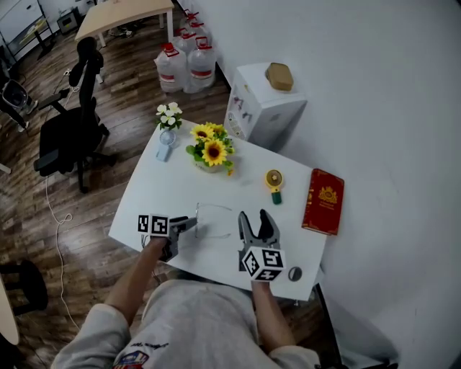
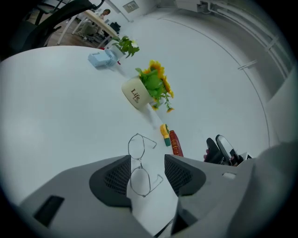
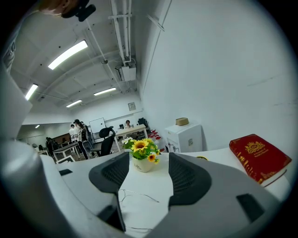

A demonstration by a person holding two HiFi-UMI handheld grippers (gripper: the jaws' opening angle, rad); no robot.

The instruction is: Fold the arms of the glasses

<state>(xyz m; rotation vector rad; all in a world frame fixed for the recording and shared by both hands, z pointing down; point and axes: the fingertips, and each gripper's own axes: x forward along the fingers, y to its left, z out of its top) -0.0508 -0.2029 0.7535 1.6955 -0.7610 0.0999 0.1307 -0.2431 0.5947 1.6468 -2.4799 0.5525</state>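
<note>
Wire glasses lie unfolded; your left gripper straddles one lens, right gripper waits beside them, both agape. Next: steady, fold.

You are in an open-plan office. Your white table stands on a wood-plank floor beside a black swivel chair, with a wooden desk further back and a cluster of big water jugs against the wall. Through the right gripper view you look down a long room: strip lights and bare pipes run under a high ceiling, a whiteboard stands at the far end, and several people stand among the desks there.
</note>
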